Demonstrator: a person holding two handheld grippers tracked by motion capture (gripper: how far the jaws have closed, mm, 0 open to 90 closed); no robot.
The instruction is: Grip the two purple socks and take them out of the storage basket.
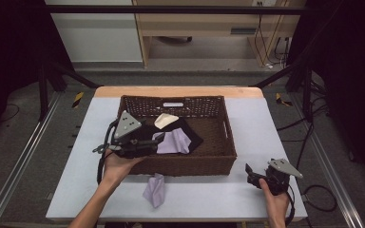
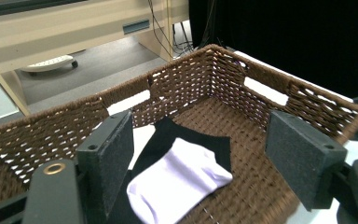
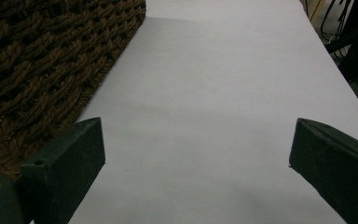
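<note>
A brown wicker basket stands mid-table. Inside it lie a black cloth, a pale lavender sock on top of it, and a cream piece behind. A second lavender sock lies on the table in front of the basket. My left gripper hangs over the basket's front left part, open, jaws wide apart with nothing between them. In the left gripper view the sock rests on the black cloth just below the jaws. My right gripper is open above the table, right of the basket.
The white table top has bare room right of the basket; the right gripper view shows this surface and the basket's outer wall. A wooden strip edges the far side. Black frame bars stand around the table.
</note>
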